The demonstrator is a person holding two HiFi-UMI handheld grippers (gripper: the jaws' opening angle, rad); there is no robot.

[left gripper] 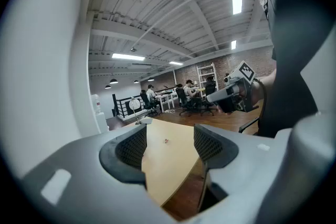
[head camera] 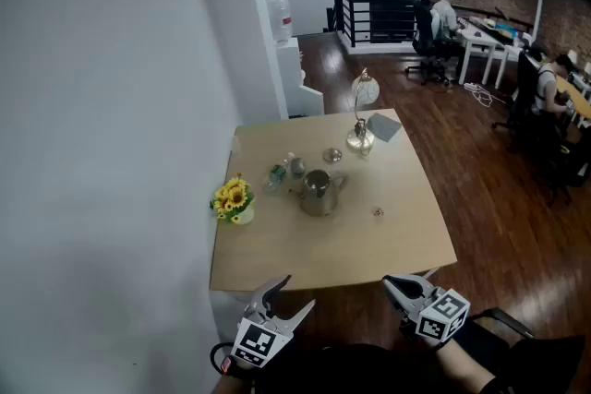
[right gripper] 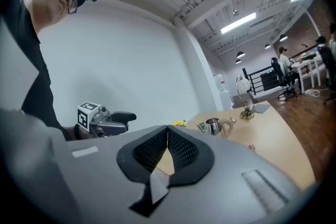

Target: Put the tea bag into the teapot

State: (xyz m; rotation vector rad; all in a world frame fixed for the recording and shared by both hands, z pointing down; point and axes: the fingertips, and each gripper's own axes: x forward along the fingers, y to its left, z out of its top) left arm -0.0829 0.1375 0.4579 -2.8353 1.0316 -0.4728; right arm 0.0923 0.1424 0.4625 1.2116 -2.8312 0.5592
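Note:
A metal teapot [head camera: 319,192] stands near the middle of the wooden table [head camera: 277,254]; the right gripper view shows the teapot [right gripper: 212,126] too. The tea bag [head camera: 378,212] is a small speck on the table to the teapot's right, and the tea bag [left gripper: 166,140] shows far off between the left jaws. Both grippers hang in the air before the table's near edge, well short of these things. My left gripper [head camera: 297,291] is open and holds nothing. My right gripper [head camera: 391,283] is shut, its pads together with nothing in them.
Yellow flowers [head camera: 233,200] stand at the table's left edge by the white wall. A round lid [head camera: 331,155], small jars [head camera: 277,173], a glass lamp [head camera: 360,138] and a grey pad [head camera: 383,126] lie behind the teapot. People sit at desks far off to the right.

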